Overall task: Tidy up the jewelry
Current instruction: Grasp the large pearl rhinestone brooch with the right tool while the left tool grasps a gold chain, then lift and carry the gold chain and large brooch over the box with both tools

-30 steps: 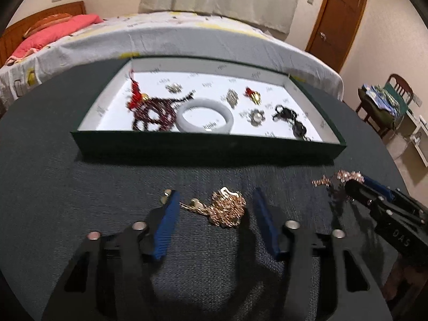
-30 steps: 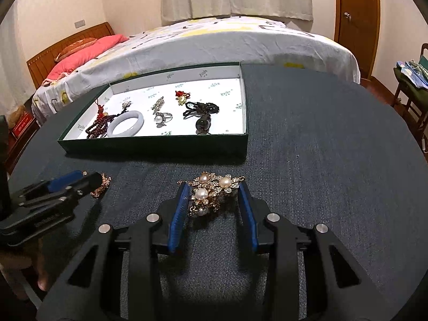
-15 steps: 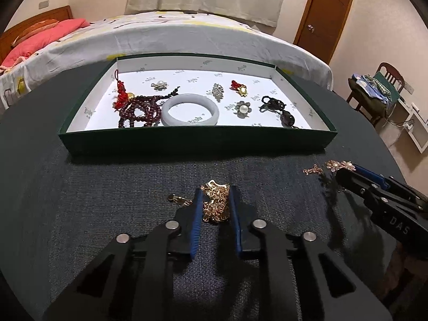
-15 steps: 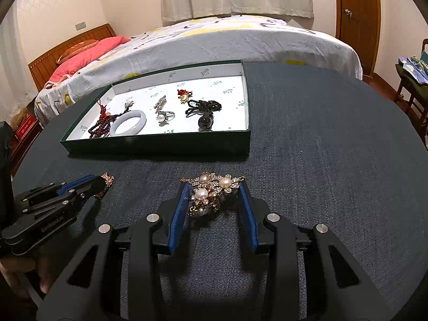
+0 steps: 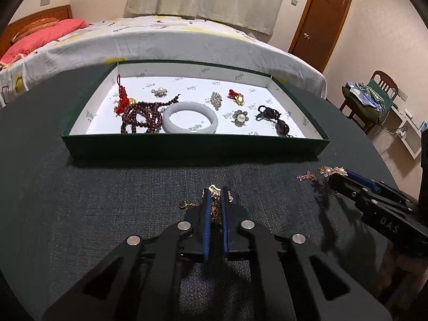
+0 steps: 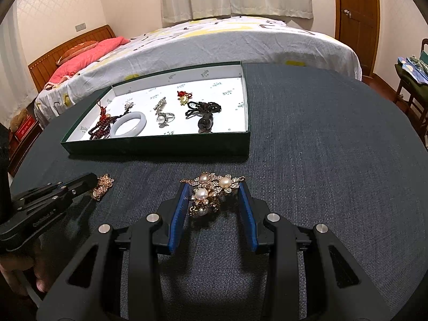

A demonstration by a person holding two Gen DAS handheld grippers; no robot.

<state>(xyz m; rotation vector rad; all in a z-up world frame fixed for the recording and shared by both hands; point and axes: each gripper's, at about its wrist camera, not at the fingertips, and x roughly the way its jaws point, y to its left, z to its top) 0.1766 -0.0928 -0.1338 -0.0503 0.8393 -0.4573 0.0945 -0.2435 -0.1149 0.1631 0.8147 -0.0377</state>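
My left gripper (image 5: 214, 196) is shut on a gold chain (image 5: 214, 208) lying on the dark table cloth; the chain also shows in the right wrist view (image 6: 103, 186) at the left gripper's tip. My right gripper (image 6: 212, 191) is open, its blue pads either side of a gold brooch with pearls (image 6: 210, 192) on the cloth, not touching it. The brooch shows in the left wrist view (image 5: 325, 172) too. A green tray with a white floor (image 5: 187, 149) stands beyond, holding a pale bangle (image 5: 190, 117), dark red beads (image 5: 139, 115) and several small pieces.
The round table's edge curves off at right (image 6: 401, 112). A bed (image 6: 227, 40) stands behind the tray, a chair with clothes (image 5: 369, 99) at right, a brown door (image 5: 318, 21) behind.
My left gripper has closed from wide open onto the gold chain. The right gripper has stayed open around the brooch.
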